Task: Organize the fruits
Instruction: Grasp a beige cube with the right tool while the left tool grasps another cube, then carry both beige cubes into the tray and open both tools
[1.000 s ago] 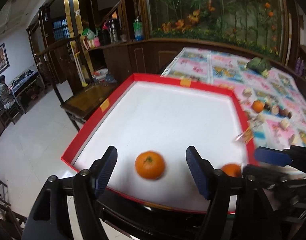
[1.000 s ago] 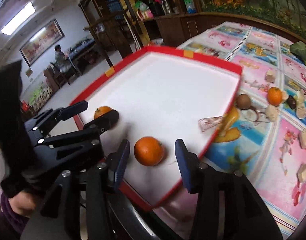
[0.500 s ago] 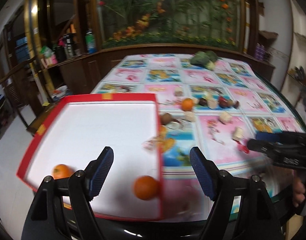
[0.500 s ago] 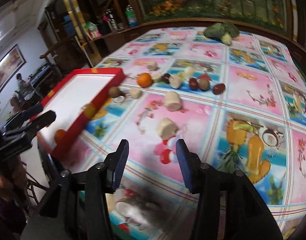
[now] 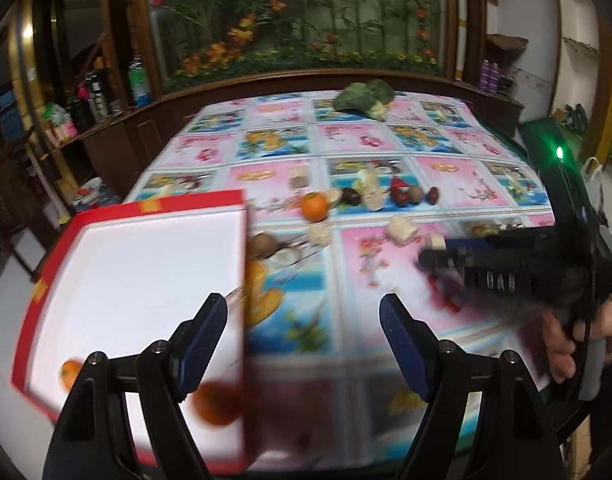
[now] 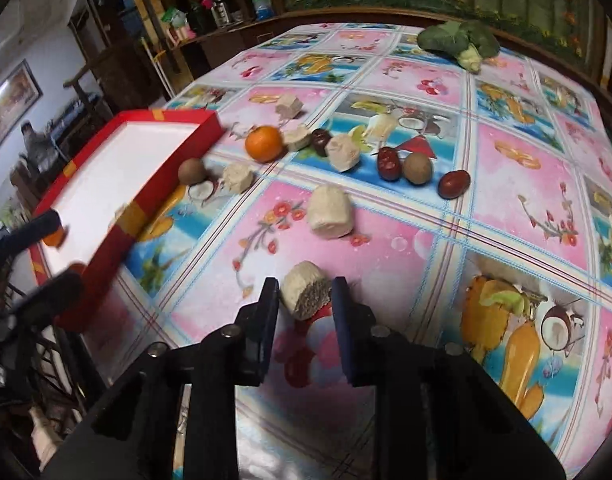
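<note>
Right gripper [image 6: 304, 295] is clamped on a pale chunk [image 6: 306, 295] sitting on the tablecloth [image 6: 505, 208], well right of the red tray [image 6: 178, 168]. Left gripper [image 5: 304, 320] hangs wide open with nothing in it, over the tray's right edge. Two oranges [image 5: 216, 404] lie in the tray; another orange [image 6: 264, 143] sits just right of its far corner.

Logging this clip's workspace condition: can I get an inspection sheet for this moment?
Surface: fruit-print tablecloth.
Job's things: two oranges in red tray; third orange, red dates, kiwis on the cloth.
Clutter: pale cut chunks, leafy vegetable.
Grippers: left claw open, empty; right claw shut on held chunk.
Cables: nothing seen.
Surroundings: bottle shelf, flower mural, seated person.
</note>
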Available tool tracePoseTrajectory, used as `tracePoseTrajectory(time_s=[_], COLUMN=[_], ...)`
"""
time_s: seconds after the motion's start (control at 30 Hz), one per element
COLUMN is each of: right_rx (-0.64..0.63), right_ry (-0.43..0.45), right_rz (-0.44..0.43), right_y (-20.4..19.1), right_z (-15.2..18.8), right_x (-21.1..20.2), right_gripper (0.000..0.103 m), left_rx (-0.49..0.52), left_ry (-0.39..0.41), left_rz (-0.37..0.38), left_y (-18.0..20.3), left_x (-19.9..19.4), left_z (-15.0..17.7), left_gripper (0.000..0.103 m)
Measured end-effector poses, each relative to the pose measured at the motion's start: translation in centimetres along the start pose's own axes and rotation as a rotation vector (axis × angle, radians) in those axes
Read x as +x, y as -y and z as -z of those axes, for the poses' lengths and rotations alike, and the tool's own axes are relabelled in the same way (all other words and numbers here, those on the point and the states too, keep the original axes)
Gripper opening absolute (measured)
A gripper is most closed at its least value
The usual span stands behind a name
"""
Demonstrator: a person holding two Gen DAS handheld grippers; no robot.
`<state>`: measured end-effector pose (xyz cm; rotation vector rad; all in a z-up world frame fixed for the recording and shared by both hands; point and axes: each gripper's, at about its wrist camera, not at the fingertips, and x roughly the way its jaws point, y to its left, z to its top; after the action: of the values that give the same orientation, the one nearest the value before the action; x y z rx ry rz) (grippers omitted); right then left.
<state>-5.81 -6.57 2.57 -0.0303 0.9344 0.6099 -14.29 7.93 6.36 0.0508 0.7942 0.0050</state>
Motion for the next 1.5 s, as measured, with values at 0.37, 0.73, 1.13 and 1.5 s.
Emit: tracePoseTrajectory(time_s=[0.37, 0.73, 1.13, 1.5], right_rx=[0.372, 0.356, 0.247, 0.145], right_ry=[0.169, 0.169, 0.303, 0.359], right_rz=[-0.093, -0.115, -0.063, -0.001], right_y=[9.1, 8.6, 7.0, 2.7], right_z=[-0.8, -0.9, -1.0, -0.7], right_x=[-4.1, -3.7, -5.4, -5.3], right_gripper=[0.029, 0.029, 0.029, 0.029], left_rx=[0.043, 0.020, -0.018, -0.105], left_ry=[-0.097, -0.134, 0.097, 0.207], left_rz=[0.046, 0.095, -0.067, -0.183], left_y=[6.5, 7.4, 3.6, -2.9], left_x=[8.5, 11.2, 1.6, -4.6], left_z=[-4.5, -4.2, -4.2, -1.4], left_gripper=[0.078, 0.031, 0.031, 0.031])
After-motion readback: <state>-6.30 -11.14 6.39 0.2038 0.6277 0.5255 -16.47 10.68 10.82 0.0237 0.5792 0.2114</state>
